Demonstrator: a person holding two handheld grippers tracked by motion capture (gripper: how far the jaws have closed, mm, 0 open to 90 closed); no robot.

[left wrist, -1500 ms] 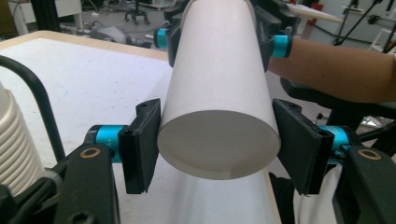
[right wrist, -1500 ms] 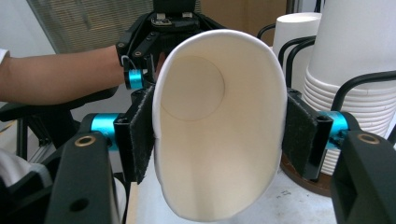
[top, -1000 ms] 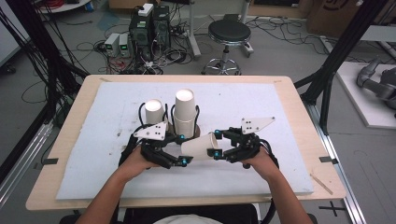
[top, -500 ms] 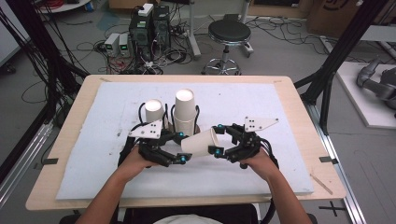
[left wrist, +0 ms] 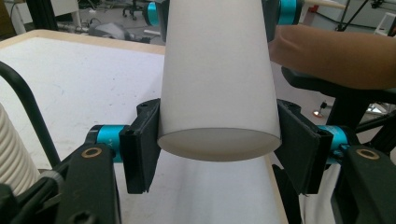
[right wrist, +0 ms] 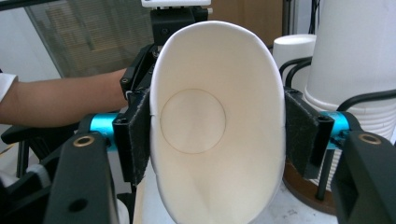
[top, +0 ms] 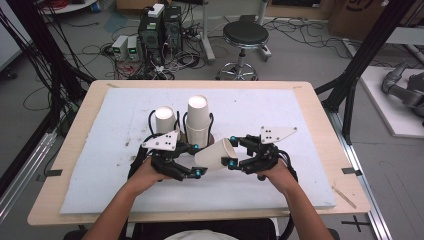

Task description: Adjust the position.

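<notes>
1. Paper cup (top: 216, 154) held sideways above the white mat (top: 300, 115), between both grippers.
2. Left gripper (top: 197, 160) pinches its base end; right gripper (top: 231, 150) squeezes the rim oval.
3. Cup stacks (top: 198, 120) stand behind; the cup's placement is seemingly not yet done.

1 overhead view, 2 close gripper views

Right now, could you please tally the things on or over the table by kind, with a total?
Loose paper cup, held sideways between both tongs: 1
Stacks of white paper cups in black wire holders: 2, shorter and taller
Hand-held tongs: 2, left tongs and right tongs
Total: 5
</notes>
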